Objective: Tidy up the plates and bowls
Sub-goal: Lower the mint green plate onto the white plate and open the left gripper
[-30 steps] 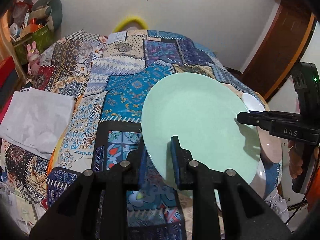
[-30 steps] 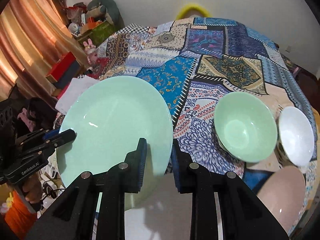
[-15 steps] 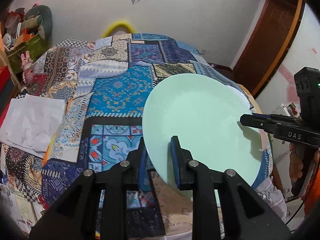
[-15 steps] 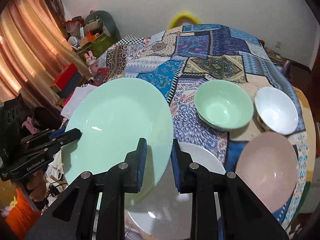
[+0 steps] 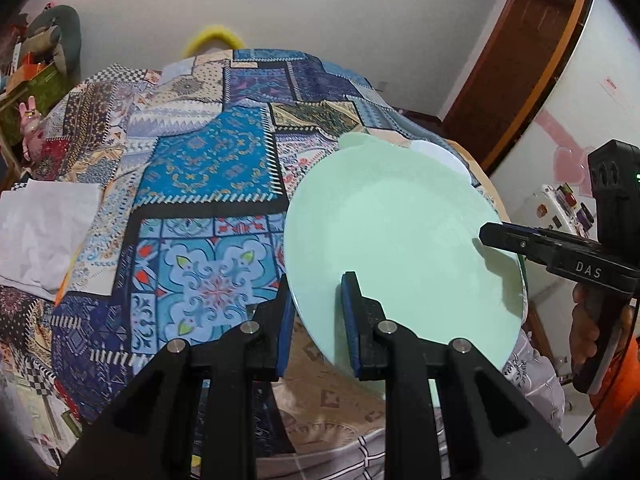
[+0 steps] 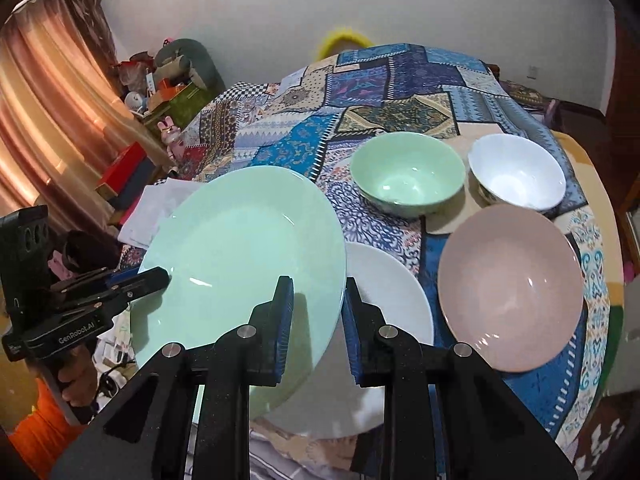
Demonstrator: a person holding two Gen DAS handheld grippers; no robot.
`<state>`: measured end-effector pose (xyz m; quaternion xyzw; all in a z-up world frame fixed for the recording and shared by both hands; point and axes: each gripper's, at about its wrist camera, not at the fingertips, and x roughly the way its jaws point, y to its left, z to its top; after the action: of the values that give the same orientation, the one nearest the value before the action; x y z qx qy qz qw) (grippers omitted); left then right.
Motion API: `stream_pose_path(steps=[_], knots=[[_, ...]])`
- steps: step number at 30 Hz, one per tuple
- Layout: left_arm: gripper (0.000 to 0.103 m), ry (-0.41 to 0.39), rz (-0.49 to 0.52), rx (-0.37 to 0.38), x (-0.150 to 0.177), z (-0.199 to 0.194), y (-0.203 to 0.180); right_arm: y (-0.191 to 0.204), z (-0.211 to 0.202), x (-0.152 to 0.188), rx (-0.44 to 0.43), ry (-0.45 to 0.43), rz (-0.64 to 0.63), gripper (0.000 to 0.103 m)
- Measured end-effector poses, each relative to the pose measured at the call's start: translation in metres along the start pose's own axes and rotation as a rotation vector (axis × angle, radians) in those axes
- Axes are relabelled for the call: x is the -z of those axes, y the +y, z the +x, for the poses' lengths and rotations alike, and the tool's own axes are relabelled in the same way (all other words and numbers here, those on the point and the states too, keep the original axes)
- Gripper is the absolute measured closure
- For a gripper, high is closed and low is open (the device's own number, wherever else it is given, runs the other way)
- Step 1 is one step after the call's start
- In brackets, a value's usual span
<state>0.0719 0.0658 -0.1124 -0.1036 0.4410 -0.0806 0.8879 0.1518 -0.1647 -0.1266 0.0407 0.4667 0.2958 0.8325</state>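
Observation:
Both grippers hold one large mint green plate (image 5: 404, 240) (image 6: 244, 256) tilted above the near edge of the table. My left gripper (image 5: 316, 312) is shut on its left rim. My right gripper (image 6: 316, 312) is shut on its right rim, and its tip shows in the left wrist view (image 5: 496, 236). The left gripper shows in the right wrist view (image 6: 148, 280). Below the green plate lies a white plate (image 6: 388, 292). A pink plate (image 6: 510, 288) lies to the right. A green bowl (image 6: 408, 174) and a white bowl (image 6: 518, 174) stand behind them.
The table carries a patchwork cloth (image 5: 208, 168) (image 6: 400, 80). A white paper sheet (image 5: 40, 232) lies at its left edge. Boxes and toys (image 6: 160, 92) sit by the curtain on the left. A brown door (image 5: 520, 60) stands at the right.
Both grippers have lifted the green plate and pulled it back toward the near edge. The white plate, pink plate and both bowls now show fully in the right wrist view.

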Motion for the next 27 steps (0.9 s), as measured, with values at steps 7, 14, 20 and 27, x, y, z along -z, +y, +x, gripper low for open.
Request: stream_pose_path(steps=[7, 14, 20, 27], knots=[[0.081, 0.024, 0.007, -0.004, 0.007, 0.015, -0.010, -0.013, 0.001, 0.014, 0.004, -0.008, 0.024, 0.081], [0.081, 0.078, 0.004, 0.005, 0.012, 0.037, -0.014, -0.028, 0.006, 0.027, -0.003, 0.000, 0.060, 0.081], [0.081, 0.127, 0.006, 0.004, 0.019, 0.056, -0.017, -0.042, 0.016, 0.035, -0.014, 0.026, 0.094, 0.081], [0.080, 0.167, 0.013, -0.022, 0.021, 0.079, -0.016, -0.055, 0.030, 0.041, -0.026, 0.055, 0.130, 0.081]])
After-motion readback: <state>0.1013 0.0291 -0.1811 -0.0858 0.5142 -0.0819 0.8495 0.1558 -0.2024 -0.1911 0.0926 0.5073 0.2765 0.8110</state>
